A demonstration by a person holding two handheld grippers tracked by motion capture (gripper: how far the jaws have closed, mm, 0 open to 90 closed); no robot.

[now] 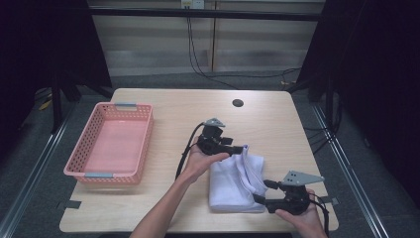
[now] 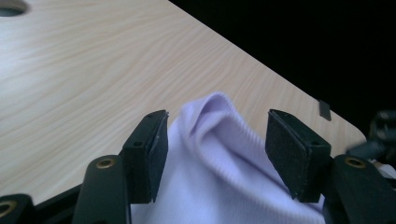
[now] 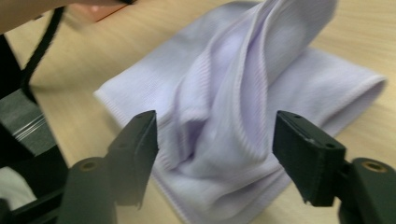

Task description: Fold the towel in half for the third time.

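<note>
Jaws of the right gripper stand wide, gripping nothing, the raised ridge of the pale lilac ribbed cloth loose between them; left gripper likewise open over its far corner; risk: unheld, the fold may slump open on the light wooden tabletop; pink perforated plastic basket sits well apart.
</note>
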